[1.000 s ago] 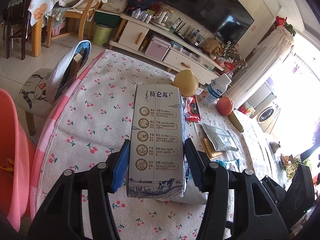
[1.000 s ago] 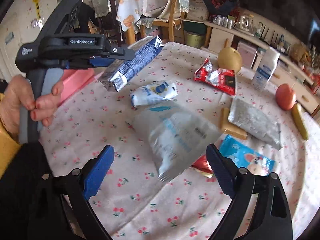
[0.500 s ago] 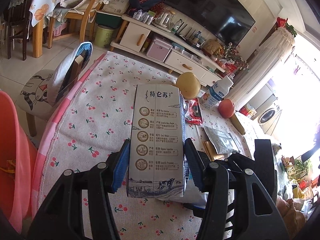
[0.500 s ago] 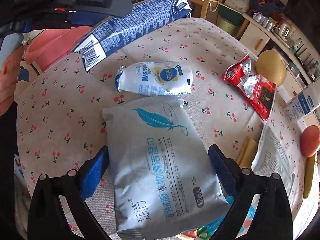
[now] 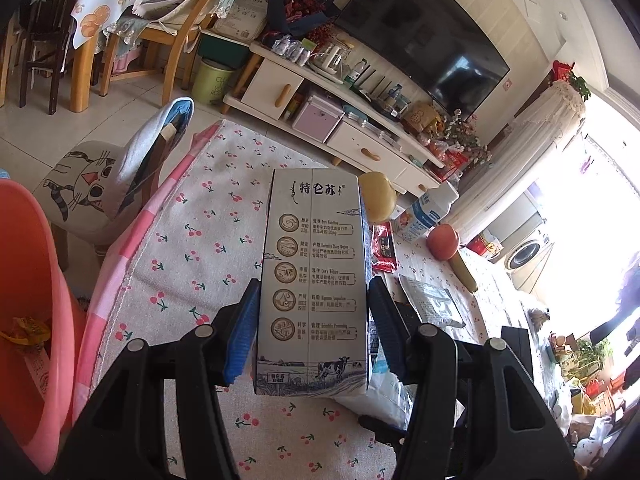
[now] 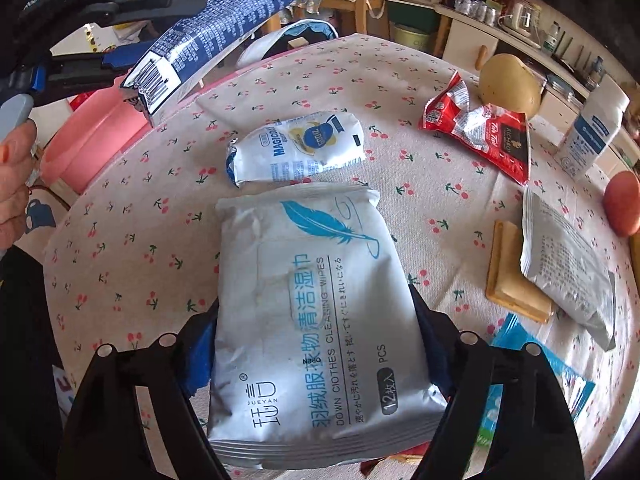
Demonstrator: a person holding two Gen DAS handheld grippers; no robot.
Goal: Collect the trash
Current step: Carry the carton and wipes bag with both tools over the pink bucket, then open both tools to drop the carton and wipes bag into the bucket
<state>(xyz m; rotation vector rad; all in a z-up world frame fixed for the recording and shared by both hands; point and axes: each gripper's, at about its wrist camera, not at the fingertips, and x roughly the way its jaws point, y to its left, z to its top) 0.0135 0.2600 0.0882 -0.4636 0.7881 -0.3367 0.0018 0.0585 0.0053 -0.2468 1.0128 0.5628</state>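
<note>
My left gripper [image 5: 312,320] is shut on a grey-and-blue milk carton [image 5: 314,280] and holds it above the cherry-print table [image 5: 192,248]. The carton also shows in the right wrist view [image 6: 208,36], near the table's left edge. My right gripper [image 6: 316,344] is shut on a silver wet-wipes pack [image 6: 316,312] with a blue feather print, at the table surface. A white snack wrapper [image 6: 296,152] lies just beyond the pack. A red wrapper [image 6: 480,136], a grey pouch [image 6: 568,264] and a blue wrapper [image 6: 536,376] lie to the right.
A pink bin [image 5: 28,304] stands off the table's left edge, also in the right wrist view [image 6: 88,136]. A pear [image 6: 510,84], a white bottle [image 6: 592,136], a red apple [image 6: 622,208] and a tan flat packet [image 6: 508,276] sit on the table. A cat-print chair [image 5: 96,184] stands beside it.
My right gripper has come forward and closed on the wet-wipes pack, which lay between open jaws before. The left gripper keeps the carton and has shifted slightly.
</note>
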